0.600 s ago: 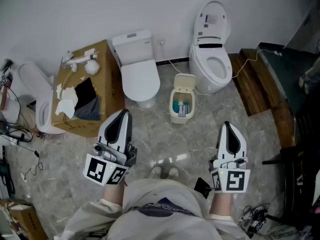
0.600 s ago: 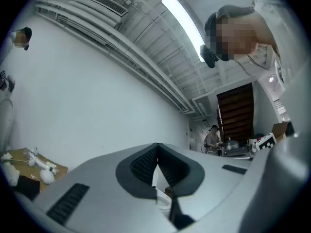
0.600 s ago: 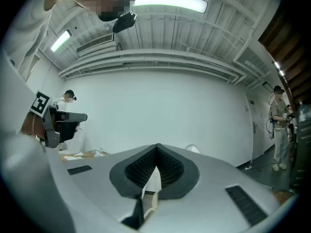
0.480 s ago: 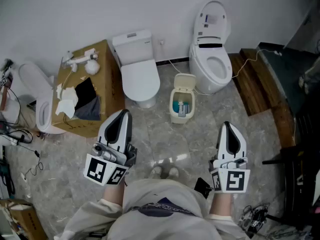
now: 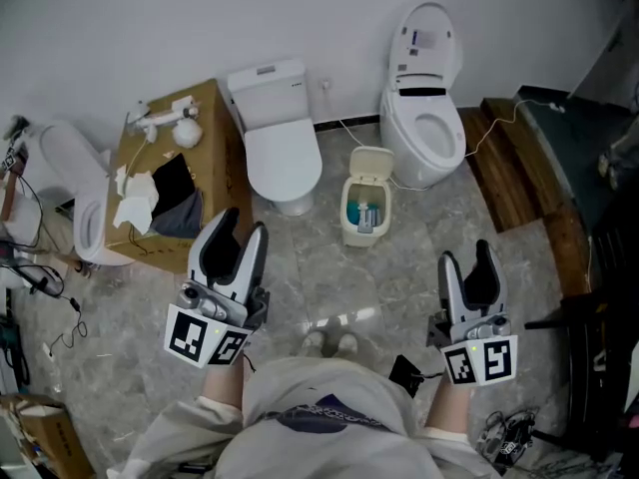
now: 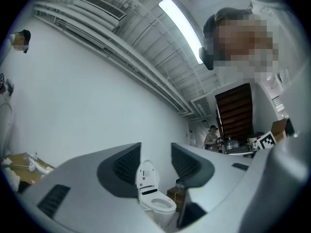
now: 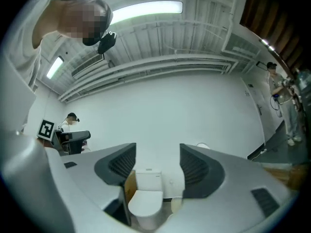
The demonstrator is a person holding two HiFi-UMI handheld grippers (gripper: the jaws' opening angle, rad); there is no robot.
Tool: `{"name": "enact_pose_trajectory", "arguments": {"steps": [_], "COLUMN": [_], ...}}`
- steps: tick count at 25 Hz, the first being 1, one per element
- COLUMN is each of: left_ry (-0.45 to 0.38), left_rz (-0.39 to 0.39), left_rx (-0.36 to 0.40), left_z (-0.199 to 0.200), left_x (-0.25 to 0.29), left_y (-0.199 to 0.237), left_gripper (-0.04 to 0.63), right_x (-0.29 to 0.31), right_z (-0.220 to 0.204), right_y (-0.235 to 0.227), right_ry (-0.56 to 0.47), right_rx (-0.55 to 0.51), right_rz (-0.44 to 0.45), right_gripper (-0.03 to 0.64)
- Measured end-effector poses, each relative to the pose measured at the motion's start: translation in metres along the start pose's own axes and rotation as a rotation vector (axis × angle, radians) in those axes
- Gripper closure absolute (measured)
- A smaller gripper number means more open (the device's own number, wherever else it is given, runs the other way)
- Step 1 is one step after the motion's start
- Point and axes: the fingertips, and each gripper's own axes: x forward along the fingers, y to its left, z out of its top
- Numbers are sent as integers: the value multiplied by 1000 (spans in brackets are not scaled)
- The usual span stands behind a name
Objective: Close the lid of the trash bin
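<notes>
Fingers [image 5: 218, 247] of the left gripper [image 5: 243, 224] and right gripper [image 5: 467, 254] stand apart, empty, both pointing to twelve o'clock slightly above level; bare floor [image 5: 329, 267] lies open ahead to the trash bin [image 5: 363, 218] at twelve, lid [image 5: 370, 164] upright, between the closed toilet [image 5: 283, 158] at eleven and open toilet [image 5: 424, 133] at one.

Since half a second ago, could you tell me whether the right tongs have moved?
Yes. In the head view the right tongs have shifted right and slightly down, away from the trash bin.
</notes>
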Motion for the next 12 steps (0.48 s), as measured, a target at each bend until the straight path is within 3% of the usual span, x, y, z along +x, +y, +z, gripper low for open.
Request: {"name": "enact_pose_trajectory", "arguments": {"steps": [2,3,6,12], "left_ry": [1,-1,-13,3], "left_rz": [1,5,33,43], "left_rx": [19,29,36,28], "left_z": [3,5,10,5], "left_x": [-2,-4,-11,-7], "left_y": [4,6,15,16], "left_gripper": [280,259,241,241], "right_x": [-9,-15,-31,-41], "right_z": [5,8,15,14], "right_y": [-14,-22,-44,-61], "right_ry": [-22,-38,-80,-56], "right_rx": [29,43,84,59], "right_rz": [-35,-62,-133,-158], "right_gripper": [257,219,150,141]}}
